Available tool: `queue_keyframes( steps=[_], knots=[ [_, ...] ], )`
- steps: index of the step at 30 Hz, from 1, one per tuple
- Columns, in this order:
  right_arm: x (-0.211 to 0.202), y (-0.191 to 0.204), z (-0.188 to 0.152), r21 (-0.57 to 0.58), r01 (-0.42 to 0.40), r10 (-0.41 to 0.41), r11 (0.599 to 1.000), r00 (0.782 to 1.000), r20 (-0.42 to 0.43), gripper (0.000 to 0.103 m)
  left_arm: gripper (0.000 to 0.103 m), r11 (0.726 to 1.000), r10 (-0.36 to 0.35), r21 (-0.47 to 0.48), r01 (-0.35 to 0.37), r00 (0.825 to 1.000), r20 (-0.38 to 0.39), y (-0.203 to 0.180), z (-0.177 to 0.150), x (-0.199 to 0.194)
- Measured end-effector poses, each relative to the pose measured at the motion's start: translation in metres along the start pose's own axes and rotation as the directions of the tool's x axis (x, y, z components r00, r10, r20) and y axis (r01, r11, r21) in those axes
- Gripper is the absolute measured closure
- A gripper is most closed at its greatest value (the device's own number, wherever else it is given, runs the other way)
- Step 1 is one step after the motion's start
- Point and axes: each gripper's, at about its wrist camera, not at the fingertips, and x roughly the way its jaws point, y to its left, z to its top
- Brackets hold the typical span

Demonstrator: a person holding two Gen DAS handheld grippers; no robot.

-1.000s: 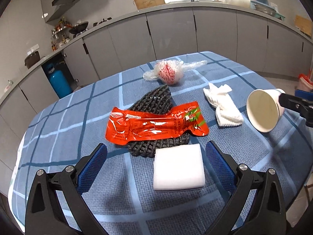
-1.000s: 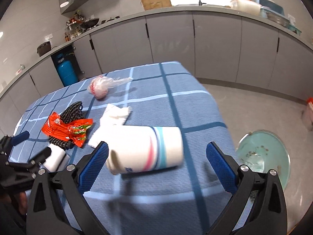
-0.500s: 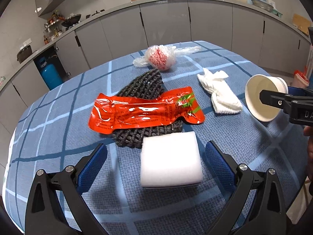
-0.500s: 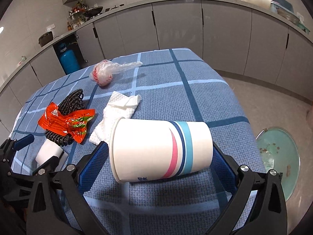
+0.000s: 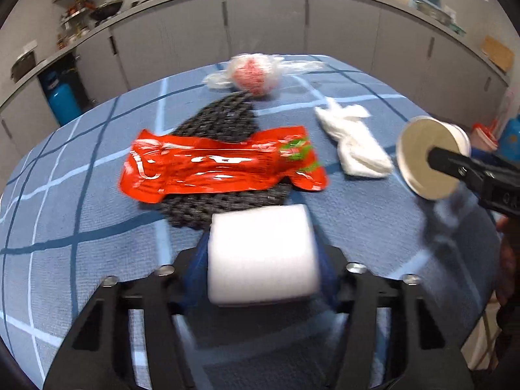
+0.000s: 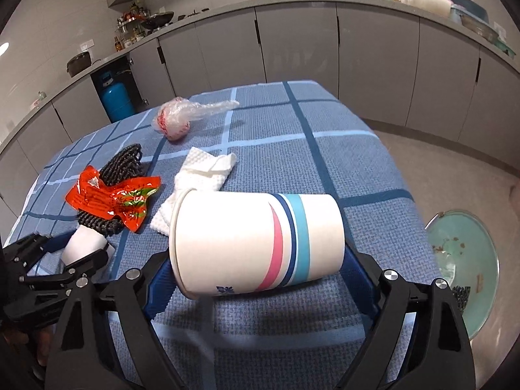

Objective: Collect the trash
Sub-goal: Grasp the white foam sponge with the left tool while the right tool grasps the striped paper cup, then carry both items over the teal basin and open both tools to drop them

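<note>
My left gripper (image 5: pixel 261 260) is shut on a white foam block (image 5: pixel 261 253) at the near part of the blue checked tablecloth (image 5: pixel 81 227). My right gripper (image 6: pixel 256 260) is shut on a white paper cup (image 6: pixel 256 243) with pink and blue stripes, lying on its side; the cup also shows in the left wrist view (image 5: pixel 429 156). On the cloth lie a red wrapper (image 5: pixel 221 165) over a black woven mat (image 5: pixel 224 123), a crumpled white tissue (image 5: pixel 354 143) and a clear plastic bag with red contents (image 5: pixel 253 73).
A teal bin (image 6: pixel 461 253) with scraps stands on the floor to the right of the table. Grey kitchen cabinets (image 6: pixel 292 39) run behind the table. A blue gas cylinder (image 6: pixel 115 97) stands at the back left.
My left gripper moved forward and closed on the foam block. My right gripper closed on the paper cup and holds it closer to the camera.
</note>
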Motion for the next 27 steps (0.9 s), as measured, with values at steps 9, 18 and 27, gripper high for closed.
queue_keyframes(
  steps=[9, 18, 27],
  knots=[
    [-0.018, 0.001, -0.001, -0.009, 0.013, -0.012, 1.000, 0.998, 0.054, 0.017, 0.049, 0.998, 0.050, 0.026, -0.052, 0.997, 0.052, -0.001, 0.001, -0.016],
    [-0.031, -0.005, 0.000, -0.015, 0.035, -0.033, 0.999, 0.995, 0.093, 0.017, 0.049, 0.988, 0.134, 0.051, -0.143, 0.978, 0.160, -0.003, 0.021, -0.041],
    [-0.047, -0.033, 0.001, 0.032, 0.070, -0.073, 0.997, 0.988, 0.134, 0.017, 0.049, 0.988, 0.099, 0.092, -0.121, 0.970, 0.222, -0.034, 0.060, -0.043]
  ],
)
